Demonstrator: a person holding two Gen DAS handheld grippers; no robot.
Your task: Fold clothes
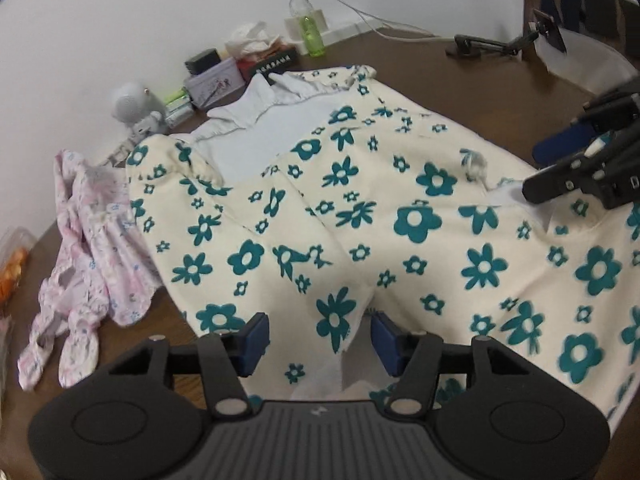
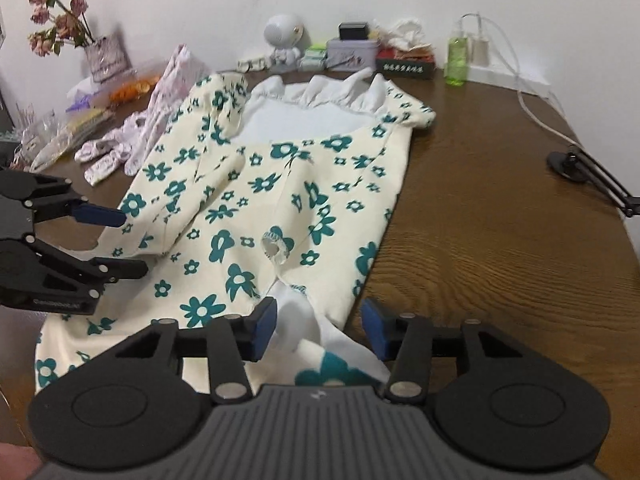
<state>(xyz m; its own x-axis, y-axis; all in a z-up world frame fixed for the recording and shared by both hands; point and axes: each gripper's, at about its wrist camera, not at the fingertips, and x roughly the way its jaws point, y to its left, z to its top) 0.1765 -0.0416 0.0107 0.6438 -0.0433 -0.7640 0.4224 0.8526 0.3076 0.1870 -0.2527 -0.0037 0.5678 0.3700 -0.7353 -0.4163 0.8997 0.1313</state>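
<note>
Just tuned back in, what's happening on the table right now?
A person is folding a cream garment with teal flowers spread on the brown table. The left hand-held gripper and the right hand-held gripper are both at its near edge, jaws open with cloth between them but not pinched. A pink floral garment lies crumpled beside it, untouched. Clutter sits along the wall.

A soft matt cloth dress (image 2: 256, 184) with teal flowers is lying on a brown wood-grain table (image 2: 500, 216) that is showing a slight sheen; at upper right, a clear green plastic bottle (image 2: 456, 58) is looking glossy.
</note>
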